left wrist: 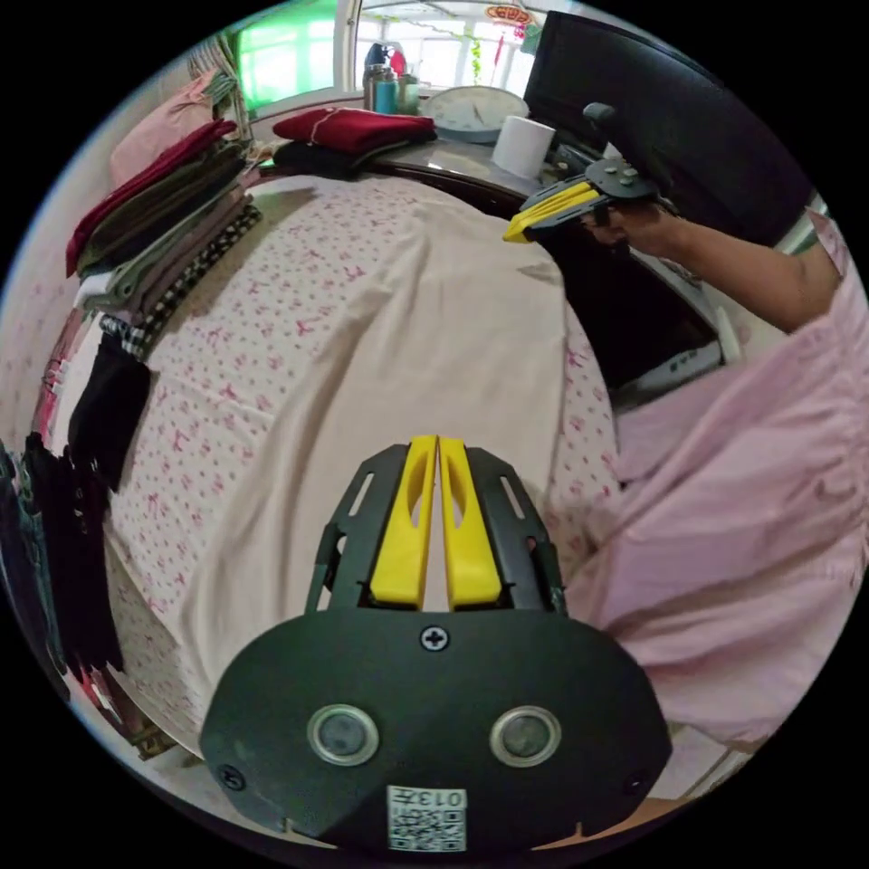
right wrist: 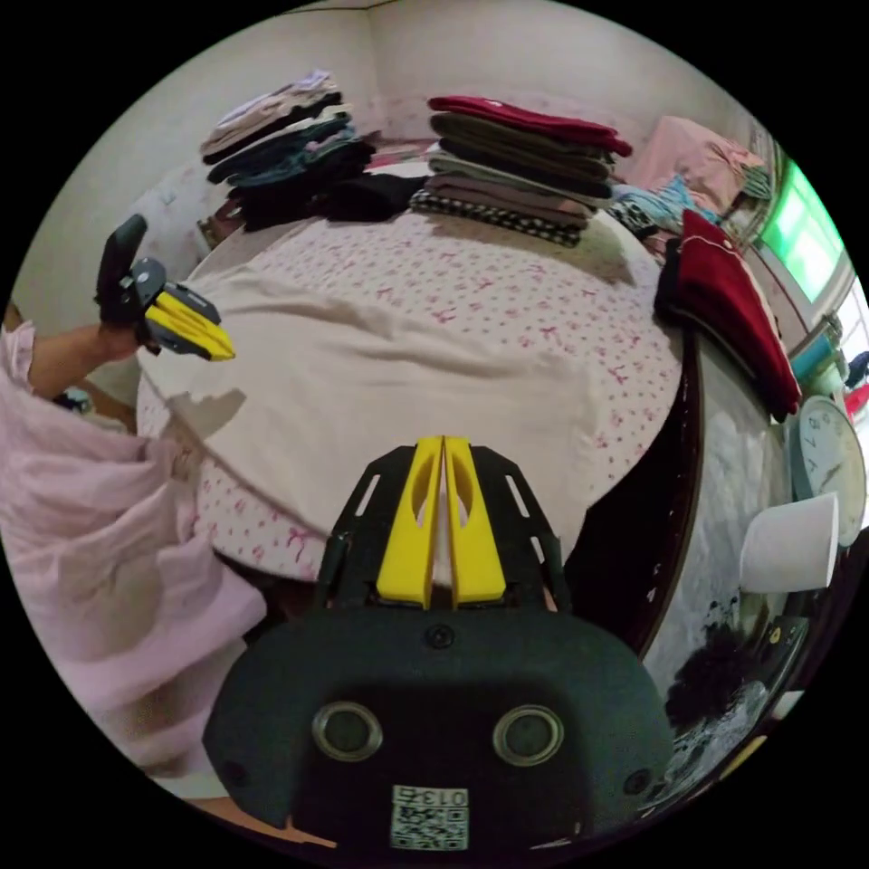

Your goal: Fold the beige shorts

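The beige shorts are spread flat on a bed covered with a pink-patterned sheet. The left tool is held above the near part of the shorts, its yellow jaws clenched on nothing. The right tool is held over the other edge, also clenched and empty. Stacks of folded clothes are seen behind the shorts.

shorts: near end hidden behind left gripper | clock: cut by frame edge
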The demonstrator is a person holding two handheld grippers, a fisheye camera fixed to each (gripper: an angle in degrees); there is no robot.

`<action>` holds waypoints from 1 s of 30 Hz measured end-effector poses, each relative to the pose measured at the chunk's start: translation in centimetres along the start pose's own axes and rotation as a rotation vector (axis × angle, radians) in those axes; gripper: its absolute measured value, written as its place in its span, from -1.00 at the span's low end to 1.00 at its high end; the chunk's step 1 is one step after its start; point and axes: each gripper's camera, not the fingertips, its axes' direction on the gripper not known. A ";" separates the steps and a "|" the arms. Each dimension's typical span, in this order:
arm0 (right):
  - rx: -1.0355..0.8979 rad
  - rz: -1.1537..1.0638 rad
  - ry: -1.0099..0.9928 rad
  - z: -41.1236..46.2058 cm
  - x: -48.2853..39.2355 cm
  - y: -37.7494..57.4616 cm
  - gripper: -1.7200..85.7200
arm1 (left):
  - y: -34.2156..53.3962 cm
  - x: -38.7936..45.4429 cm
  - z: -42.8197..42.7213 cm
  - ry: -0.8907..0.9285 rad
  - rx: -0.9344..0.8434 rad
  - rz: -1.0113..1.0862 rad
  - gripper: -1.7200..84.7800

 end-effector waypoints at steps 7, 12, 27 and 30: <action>0.012 0.149 0.096 5.1 7.7 -2.4 -0.95 | -7.2 -5.8 3.8 -0.112 0.000 -0.075 -0.96; -0.056 0.215 0.061 7.1 13.3 1.3 -0.95 | -7.2 -10.5 5.2 0.044 0.001 -0.201 -0.96; 0.350 0.993 -0.286 3.7 13.3 35.0 -0.68 | -20.7 -10.6 9.4 0.285 0.114 0.014 -0.75; 0.432 1.195 -0.436 6.3 12.8 40.6 -0.65 | -24.3 -11.1 11.8 0.363 0.068 0.038 -0.71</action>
